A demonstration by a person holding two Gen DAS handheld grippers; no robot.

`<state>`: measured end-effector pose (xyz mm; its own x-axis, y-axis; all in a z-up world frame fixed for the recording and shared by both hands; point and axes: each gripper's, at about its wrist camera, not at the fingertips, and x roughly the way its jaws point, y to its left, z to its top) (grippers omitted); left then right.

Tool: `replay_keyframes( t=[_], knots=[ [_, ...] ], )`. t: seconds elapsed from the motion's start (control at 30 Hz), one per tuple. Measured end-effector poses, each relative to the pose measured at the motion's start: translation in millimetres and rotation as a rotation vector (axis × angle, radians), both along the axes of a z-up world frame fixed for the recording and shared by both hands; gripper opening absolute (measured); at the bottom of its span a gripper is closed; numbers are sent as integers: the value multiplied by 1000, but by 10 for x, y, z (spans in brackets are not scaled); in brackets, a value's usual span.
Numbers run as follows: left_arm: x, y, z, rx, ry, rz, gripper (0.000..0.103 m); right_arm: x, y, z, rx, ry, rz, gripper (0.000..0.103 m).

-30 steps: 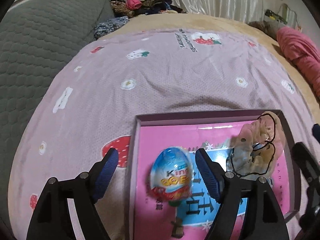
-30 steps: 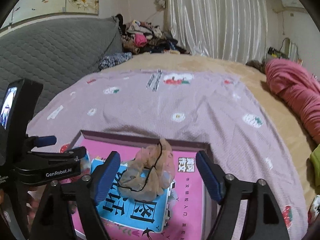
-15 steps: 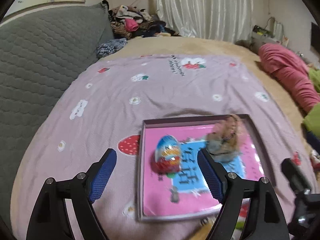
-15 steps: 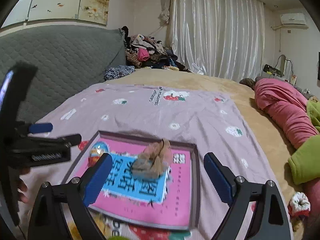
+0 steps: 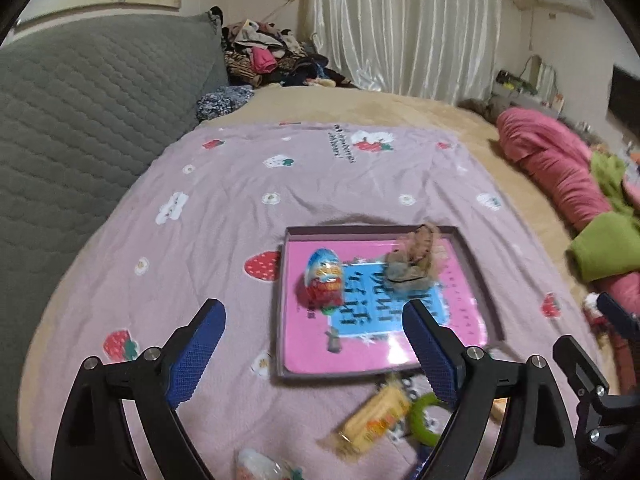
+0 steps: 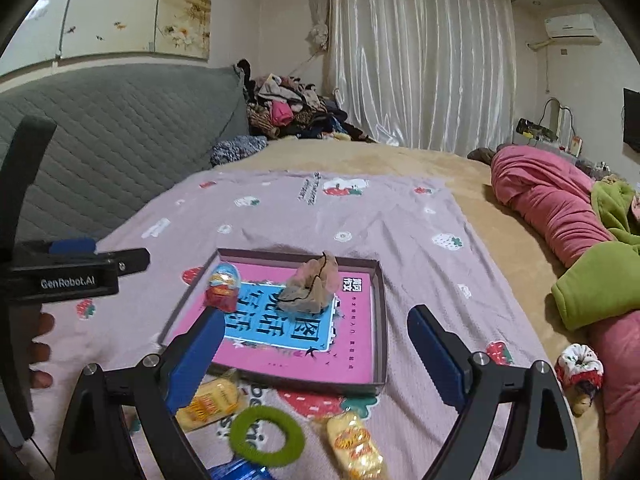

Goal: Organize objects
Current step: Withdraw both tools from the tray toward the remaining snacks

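Chocolate egg [image 5: 324, 280] lies in shallow box [image 5: 476, 276], near its left wall; crumpled beige fabric [image 5: 412, 264] beside it toward far edge. Box sits mid-blanket [image 5: 224, 184]. My left gripper [image 5: 316, 350] has jaws just opening, nothing between. My right gripper [image 6: 316, 354] jaws wide apart, empty. Green ring [image 6: 266, 436] and yellow snack packs [image 6: 354, 442] at blanket's near edge.

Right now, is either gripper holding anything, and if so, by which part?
Nothing is held. The left gripper and right gripper are both open and empty; the chocolate egg and beige scrunchie lie in the box.
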<state>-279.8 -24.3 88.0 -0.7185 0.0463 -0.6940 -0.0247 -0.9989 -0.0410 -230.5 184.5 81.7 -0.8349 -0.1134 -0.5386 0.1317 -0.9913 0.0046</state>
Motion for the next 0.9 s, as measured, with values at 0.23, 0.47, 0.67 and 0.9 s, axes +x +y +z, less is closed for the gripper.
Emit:
replay_keyframes(
  t=[0.23, 0.47, 0.67, 0.9],
  knots=[
    [408, -131, 175, 10, 34, 22, 91, 346, -96, 354, 1, 53, 10, 98],
    [710, -249, 234, 28, 29, 26, 91, 649, -137, 444, 21, 42, 4, 98],
    [990, -301, 320, 20, 63, 32, 91, 872, -165, 504, 22, 41, 3, 98],
    [1163, -342, 345, 9, 60, 34, 91, 1047, -251, 561, 39, 44, 12, 98]
  ],
)
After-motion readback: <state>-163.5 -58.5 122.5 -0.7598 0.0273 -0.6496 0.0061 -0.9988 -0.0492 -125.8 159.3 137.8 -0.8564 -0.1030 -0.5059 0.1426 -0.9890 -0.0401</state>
